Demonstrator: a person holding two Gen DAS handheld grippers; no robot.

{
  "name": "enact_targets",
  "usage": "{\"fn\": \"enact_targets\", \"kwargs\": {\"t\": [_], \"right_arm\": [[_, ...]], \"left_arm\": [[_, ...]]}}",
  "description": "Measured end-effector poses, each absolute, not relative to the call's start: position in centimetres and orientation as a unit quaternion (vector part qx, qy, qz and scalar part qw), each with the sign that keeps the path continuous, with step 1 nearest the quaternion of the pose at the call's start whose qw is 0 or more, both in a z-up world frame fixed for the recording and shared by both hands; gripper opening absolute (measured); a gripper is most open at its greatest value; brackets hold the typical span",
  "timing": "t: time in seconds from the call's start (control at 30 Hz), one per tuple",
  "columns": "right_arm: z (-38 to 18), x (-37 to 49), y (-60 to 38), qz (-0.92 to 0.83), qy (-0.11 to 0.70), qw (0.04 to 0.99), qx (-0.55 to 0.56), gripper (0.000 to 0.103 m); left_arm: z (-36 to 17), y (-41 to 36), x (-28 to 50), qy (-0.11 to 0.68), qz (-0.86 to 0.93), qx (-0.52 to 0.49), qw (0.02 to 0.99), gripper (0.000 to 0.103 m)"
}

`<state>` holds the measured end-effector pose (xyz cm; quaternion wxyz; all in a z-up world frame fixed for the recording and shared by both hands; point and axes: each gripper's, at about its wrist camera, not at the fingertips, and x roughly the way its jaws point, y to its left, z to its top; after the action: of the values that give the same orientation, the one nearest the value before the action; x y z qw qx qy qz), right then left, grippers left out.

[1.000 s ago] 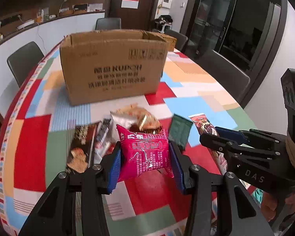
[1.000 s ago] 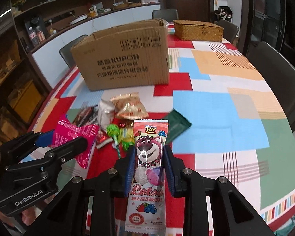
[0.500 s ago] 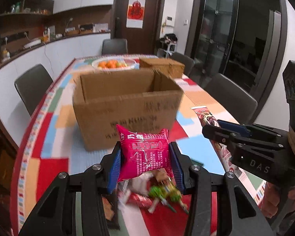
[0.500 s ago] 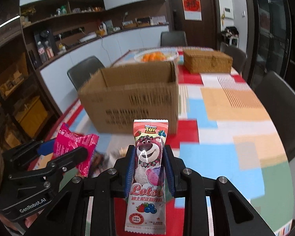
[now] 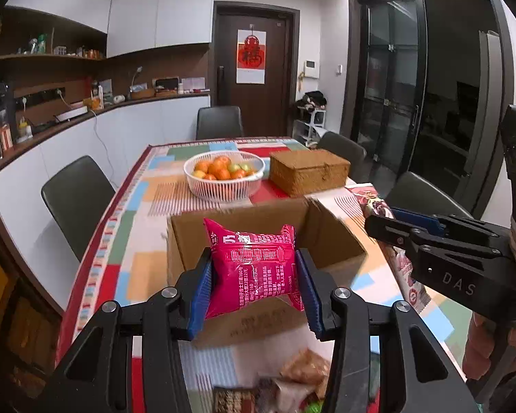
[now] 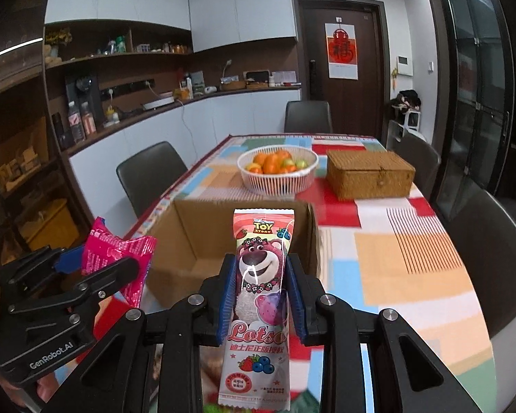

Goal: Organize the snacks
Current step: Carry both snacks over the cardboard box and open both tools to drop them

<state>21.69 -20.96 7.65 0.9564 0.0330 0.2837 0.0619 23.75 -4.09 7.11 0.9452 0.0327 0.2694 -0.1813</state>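
Looking like a home dining room: long table wearing a bright patchwork cloth, dark padded chairs standing round it, white plastic basket of oranges sitting there, white cupboards hanging above a cluttered counter.

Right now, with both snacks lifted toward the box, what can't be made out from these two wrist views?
- Cardboard box floor: hidden in the left wrist view by the pink packet, in the right wrist view by the Lotso packet.
- Loose snacks on the table: cut off by the bottom edge and the left gripper.
- Pink packet's small print: too small to read.
- Wicker box: lid shut, contents unseen.
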Motion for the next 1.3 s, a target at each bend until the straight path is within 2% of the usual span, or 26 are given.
{"fn": "enact_targets", "kwargs": {"t": [0.5, 0.57, 0.6, 0.63, 0.67, 0.7, 0.87, 1.1, 1.3], "right_arm": [[7.6, 32.4, -20.0, 0.097, 0.31, 0.945, 0.043, 0.03], [7.1, 33.3, -20.0, 0.1, 0.318, 0.941, 0.047, 0.03], [6.7, 33.9, -20.0, 0.1, 0.323, 0.94, 0.049, 0.033], [6.4, 34.2, -20.0, 0.099, 0.325, 0.939, 0.048, 0.038], [6.1, 34.5, -19.9, 0.097, 0.33, 0.938, 0.044, 0.046], [5.8, 34.7, -19.9, 0.091, 0.335, 0.937, 0.039, 0.047], [5.4, 33.1, -20.0, 0.084, 0.328, 0.94, 0.029, 0.047], [6.7, 27.6, -19.6, 0.084, 0.285, 0.955, 0.011, 0.047], [7.4, 23.0, -19.4, 0.085, 0.265, 0.96, -0.009, 0.047]], "left_arm": [[5.8, -3.8, 33.7, 0.32, -0.178, 0.005, 0.931, 0.047], [5.2, -4.0, 34.6, 0.327, -0.171, 0.003, 0.929, 0.052], [5.1, -3.9, 34.8, 0.329, -0.165, 0.005, 0.93, 0.063], [4.9, -3.8, 34.9, 0.331, -0.155, 0.006, 0.931, 0.066], [4.9, -3.7, 34.7, 0.329, -0.15, 0.007, 0.932, 0.067], [4.8, -3.7, 34.3, 0.327, -0.146, 0.009, 0.934, 0.067], [5.1, -3.4, 31.8, 0.317, -0.141, 0.027, 0.938, 0.071], [6.2, -2.9, 27.0, 0.293, -0.144, 0.035, 0.944, 0.082], [6.9, -3.0, 22.8, 0.28, -0.152, 0.043, 0.947, 0.083]]}}
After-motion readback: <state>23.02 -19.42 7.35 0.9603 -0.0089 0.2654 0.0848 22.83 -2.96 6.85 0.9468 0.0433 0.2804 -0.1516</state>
